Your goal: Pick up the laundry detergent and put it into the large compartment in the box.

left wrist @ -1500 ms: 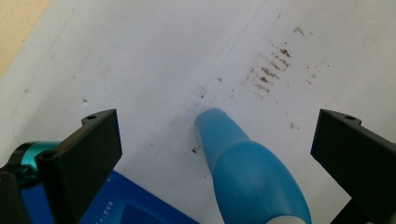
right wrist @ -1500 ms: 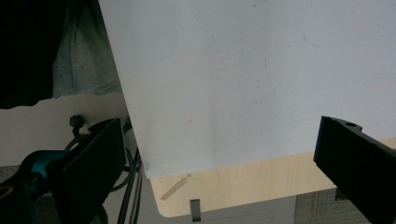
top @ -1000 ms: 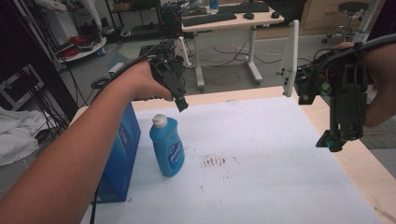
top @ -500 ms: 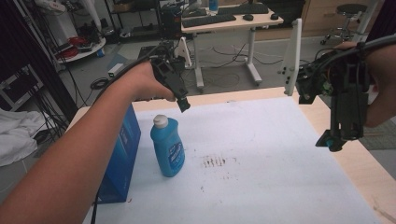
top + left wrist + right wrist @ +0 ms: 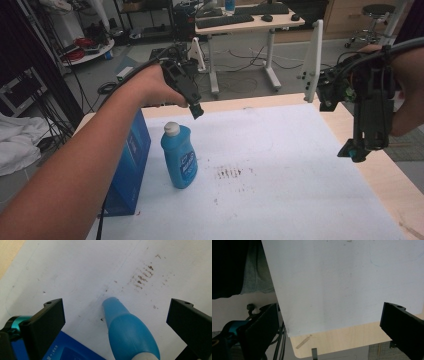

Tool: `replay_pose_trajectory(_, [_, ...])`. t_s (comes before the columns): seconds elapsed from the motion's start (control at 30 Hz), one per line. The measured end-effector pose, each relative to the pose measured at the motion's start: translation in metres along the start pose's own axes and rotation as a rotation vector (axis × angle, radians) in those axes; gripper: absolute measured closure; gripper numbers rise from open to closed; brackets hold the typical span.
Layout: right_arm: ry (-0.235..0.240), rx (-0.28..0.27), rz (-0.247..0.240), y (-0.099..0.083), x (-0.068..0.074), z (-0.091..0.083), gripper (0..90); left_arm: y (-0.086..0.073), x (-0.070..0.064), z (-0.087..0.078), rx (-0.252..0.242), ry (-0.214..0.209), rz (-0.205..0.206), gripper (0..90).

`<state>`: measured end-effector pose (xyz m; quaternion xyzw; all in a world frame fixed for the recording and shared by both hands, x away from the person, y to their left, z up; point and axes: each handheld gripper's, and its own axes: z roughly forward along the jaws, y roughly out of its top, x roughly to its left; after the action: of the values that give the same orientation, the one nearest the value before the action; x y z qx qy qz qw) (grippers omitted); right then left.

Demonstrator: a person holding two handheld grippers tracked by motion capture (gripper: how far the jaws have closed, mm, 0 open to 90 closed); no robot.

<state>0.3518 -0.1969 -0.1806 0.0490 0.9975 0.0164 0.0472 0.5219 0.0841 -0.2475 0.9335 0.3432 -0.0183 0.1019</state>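
Blue bottle [image 5: 179, 157] stands under the left tongs [image 5: 196, 111], both tongs [image 5: 356, 150] spread apart.

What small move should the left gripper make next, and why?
Probably lower the left gripper straight down: it hangs open above the upright blue plastic bottle with a white cap, whose body sits between its spread fingers, untouched.
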Motion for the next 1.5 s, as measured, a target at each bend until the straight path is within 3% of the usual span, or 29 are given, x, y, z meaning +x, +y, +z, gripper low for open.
replay_pose_trajectory(0.1, [-0.003, -0.002, -0.008, 0.001, 0.001, 0.0, 1.6, -0.004, -0.004, -0.006, -0.014, -0.016, -0.035, 1.8])
replay_pose_trajectory(0.43, [-0.018, -0.015, -0.038, 0.001, 0.009, -0.002, 1.6, -0.026, -0.024, -0.033, -0.041, 0.012, -0.132, 1.8])
replay_pose_trajectory(0.77, [-0.026, -0.023, -0.059, 0.005, 0.013, -0.003, 1.6, -0.046, -0.034, -0.039, -0.036, 0.023, -0.219, 1.8])
replay_pose_trajectory(1.13, [-0.018, -0.025, -0.065, 0.007, 0.014, 0.001, 1.6, -0.057, -0.032, -0.016, 0.024, 0.007, -0.256, 1.8])
replay_pose_trajectory(1.5, [-0.007, -0.017, -0.059, 0.008, 0.013, 0.006, 1.6, -0.057, -0.028, 0.005, 0.05, -0.014, -0.246, 1.8])
